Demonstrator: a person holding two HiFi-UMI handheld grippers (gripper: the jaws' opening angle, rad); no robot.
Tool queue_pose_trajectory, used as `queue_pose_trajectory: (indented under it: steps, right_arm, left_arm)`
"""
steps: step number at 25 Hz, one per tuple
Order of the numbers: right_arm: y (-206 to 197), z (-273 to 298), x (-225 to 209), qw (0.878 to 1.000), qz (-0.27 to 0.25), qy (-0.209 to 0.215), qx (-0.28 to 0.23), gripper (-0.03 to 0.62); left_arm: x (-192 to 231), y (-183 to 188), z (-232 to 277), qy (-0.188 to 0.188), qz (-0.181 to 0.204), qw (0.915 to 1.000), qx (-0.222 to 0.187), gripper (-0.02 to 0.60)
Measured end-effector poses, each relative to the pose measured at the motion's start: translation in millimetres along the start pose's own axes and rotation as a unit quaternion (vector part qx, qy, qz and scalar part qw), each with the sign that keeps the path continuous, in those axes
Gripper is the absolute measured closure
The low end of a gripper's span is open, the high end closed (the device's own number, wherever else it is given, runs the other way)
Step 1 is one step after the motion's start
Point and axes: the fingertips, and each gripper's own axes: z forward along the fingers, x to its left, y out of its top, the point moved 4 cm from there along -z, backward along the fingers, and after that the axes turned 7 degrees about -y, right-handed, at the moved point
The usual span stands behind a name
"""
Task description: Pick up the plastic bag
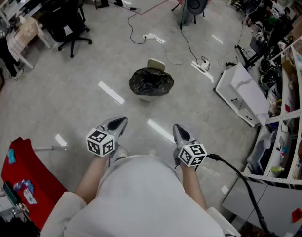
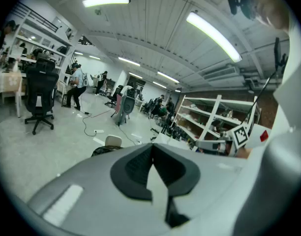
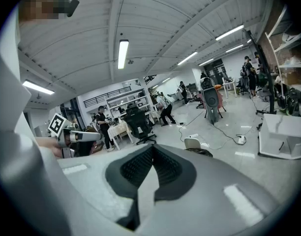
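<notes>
Approach stage, nothing grasped yet: left claw (image 1: 121, 121) and right claw (image 1: 178, 129) are both pressed closed and empty, held near the body. The black plastic bag (image 1: 151, 81) stands on the floor (image 1: 82, 93), well apart, far centre. Next move likely calls for stepping closer, spreading a claw, and pinching the bag's rim.

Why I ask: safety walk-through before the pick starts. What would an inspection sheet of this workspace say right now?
Surface: grey floor, glossy, with light reflections.
Job's things: black plastic bag on the floor ahead, seemingly lining a small bin; untouched.
Clutter: red cart at lower left; white cabinet at right.
Grippers: left gripper and right gripper both shut, empty, close to the person's body.
Cables: black cable runs from the right gripper; floor cables and a power strip lie beyond the bag.
Surroundings: office chair, shelving, people at desks far off.
</notes>
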Motion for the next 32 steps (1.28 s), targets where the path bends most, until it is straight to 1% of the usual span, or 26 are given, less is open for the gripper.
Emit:
queue_pose_trajectory:
  steps: [11, 19, 25, 32]
  right_arm:
    - [0.5, -4.9, -9.6, 1.000, -0.002, 0.006, -0.004, 0.592]
    - [-2.0, -14.3, -23.8, 1.000, -0.002, 0.024, 0.002, 0.592]
    - [-0.1, -28.4, -42.8, 0.999, -0.015, 0.045, 0.005, 0.592]
    - [-0.7, -42.1, -71.2, 0.997, -0.028, 0.073, -0.001, 0.592]
  left_arm:
    - [-9.2, -6.6, 4.6, 0.007, -0.001, 1.0000, 0.001, 0.577]
    - [-26.7, -10.7, 15.5, 0.017, 0.004, 0.9998, 0.003, 0.577]
    - [-40.8, -11.2, 27.7, 0.038, 0.024, 0.9990, 0.004, 0.577]
    - [-54.6, -19.9, 41.4, 0.062, 0.029, 0.9976, 0.005, 0.577]
